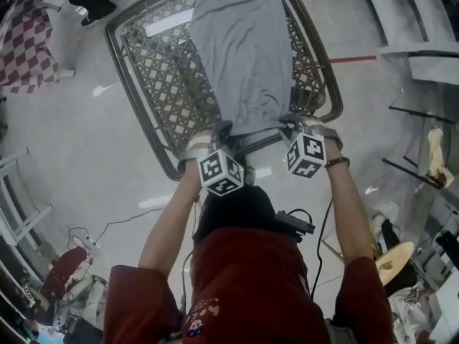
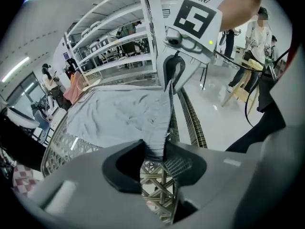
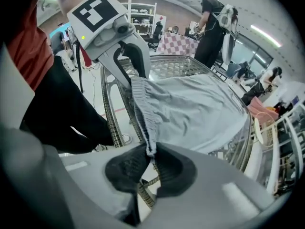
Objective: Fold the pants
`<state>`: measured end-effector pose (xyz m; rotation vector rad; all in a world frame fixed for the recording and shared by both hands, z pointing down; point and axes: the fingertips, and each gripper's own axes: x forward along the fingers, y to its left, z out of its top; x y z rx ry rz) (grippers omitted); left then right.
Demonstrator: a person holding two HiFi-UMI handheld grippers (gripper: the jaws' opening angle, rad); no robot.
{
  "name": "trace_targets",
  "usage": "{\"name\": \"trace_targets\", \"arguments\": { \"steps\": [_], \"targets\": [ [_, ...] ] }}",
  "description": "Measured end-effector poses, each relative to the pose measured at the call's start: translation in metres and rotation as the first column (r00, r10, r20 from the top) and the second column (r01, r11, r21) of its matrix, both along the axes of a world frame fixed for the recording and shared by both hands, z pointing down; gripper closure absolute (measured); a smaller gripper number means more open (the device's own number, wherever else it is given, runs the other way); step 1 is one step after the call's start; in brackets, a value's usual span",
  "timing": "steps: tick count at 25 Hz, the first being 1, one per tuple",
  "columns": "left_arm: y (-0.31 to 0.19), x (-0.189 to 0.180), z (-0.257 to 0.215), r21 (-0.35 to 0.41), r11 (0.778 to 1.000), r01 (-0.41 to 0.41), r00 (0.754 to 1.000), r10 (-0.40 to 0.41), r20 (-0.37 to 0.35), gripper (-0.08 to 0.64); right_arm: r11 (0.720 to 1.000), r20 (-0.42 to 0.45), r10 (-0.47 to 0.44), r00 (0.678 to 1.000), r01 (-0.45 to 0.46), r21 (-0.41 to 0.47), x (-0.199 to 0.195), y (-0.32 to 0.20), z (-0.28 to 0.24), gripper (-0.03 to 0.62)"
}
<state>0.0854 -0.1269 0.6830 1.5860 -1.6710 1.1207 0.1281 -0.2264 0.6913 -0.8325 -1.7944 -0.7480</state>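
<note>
Left claw (image 2: 155,151), right claw (image 3: 151,151) seemingly pinch pants (image 1: 240,49).

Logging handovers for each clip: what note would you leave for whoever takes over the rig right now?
The left gripper has its jaws shut on the near left corner of the pants; the right gripper is shut on the near right corner.
The pants lie flat, lengthwise on the lattice table.
Done: both corners gripped.
Left: likely lift this end and fold it over toward the far end.

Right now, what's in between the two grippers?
The near edge of the gray pants stretches between the left gripper and right gripper, each pinching a corner; the head view shows it.
</note>
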Motion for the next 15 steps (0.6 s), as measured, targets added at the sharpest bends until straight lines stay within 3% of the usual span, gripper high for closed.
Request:
{"name": "trace_targets", "arguments": {
  "steps": [8, 15],
  "targets": [
    [0.019, 0.030, -0.025, 0.015, 1.000, -0.002, 1.000, 0.002, 0.022, 0.431, 1.000, 0.042, 0.006, 0.999, -0.007, 0.022, 0.029, 0.019, -0.026, 0.560],
    [0.033, 0.061, -0.042, 0.012, 1.000, 0.022, 1.000, -0.022, 0.015, 0.431, 1.000, 0.045, 0.016, 0.999, -0.015, -0.018, 0.058, 0.032, -0.041, 0.561]
  ]
}}
